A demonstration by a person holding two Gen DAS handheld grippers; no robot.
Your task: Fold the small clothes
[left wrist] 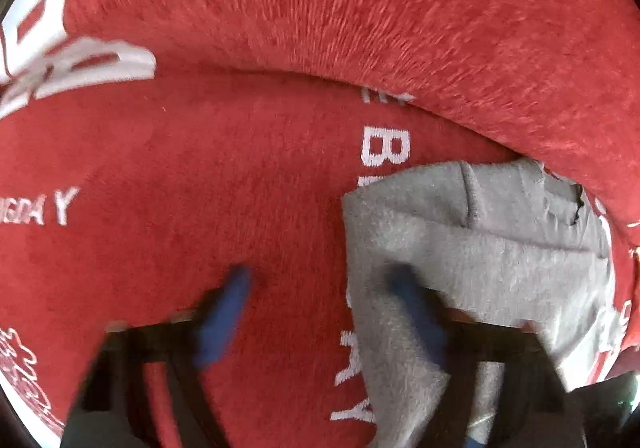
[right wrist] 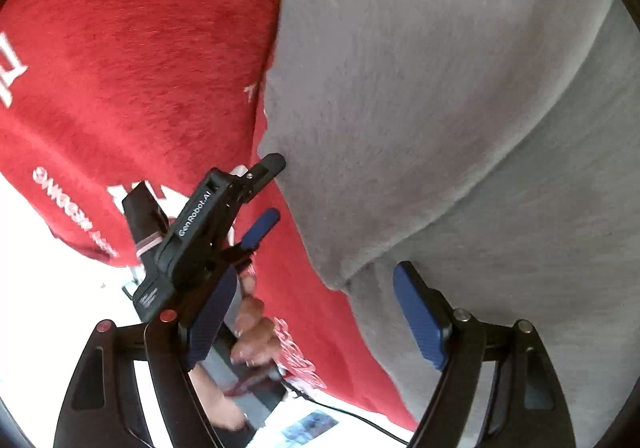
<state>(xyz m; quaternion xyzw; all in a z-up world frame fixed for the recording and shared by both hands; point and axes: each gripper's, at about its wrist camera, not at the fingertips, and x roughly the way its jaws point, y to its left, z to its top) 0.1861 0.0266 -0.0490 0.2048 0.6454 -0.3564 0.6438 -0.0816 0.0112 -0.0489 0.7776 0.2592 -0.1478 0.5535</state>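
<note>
Left gripper (left wrist: pixel 320 312) points steeply down at the red blanket (left wrist: pixel 200 175), its 2 blue fingers (left wrist: pixel 224 320) blurred and parted about halfway; nothing sits between them, and no pad presses on anything. Its right-hand finger lies over the left border of the grey garment (left wrist: pixel 480 248), while the other is above bare red pile; whether either touches the cloth cannot be told. Right gripper (right wrist: pixel 320 312) has its jaws wide and empty, one blue pad (right wrist: pixel 420 316) in front of the grey garment (right wrist: pixel 460 107), the other in front of the left gripper's body (right wrist: pixel 192 232), which a hand (right wrist: pixel 252 336) grips from below. The garment lies partly folded on the blanket, an overlapping layer crossing it, its edge just beside white woven lettering. Readable writing: "GenRobot.AI" on the left gripper's casing; on the blanket a large "B", a "Y", and a partial word ending in "DAY". The blanket bulges into a thick fold (left wrist: pixel 400 27) behind the garment. Beyond its edge, a bright white surface (right wrist: pixel 48 256) and a dark cable (right wrist: pixel 360 420).
</note>
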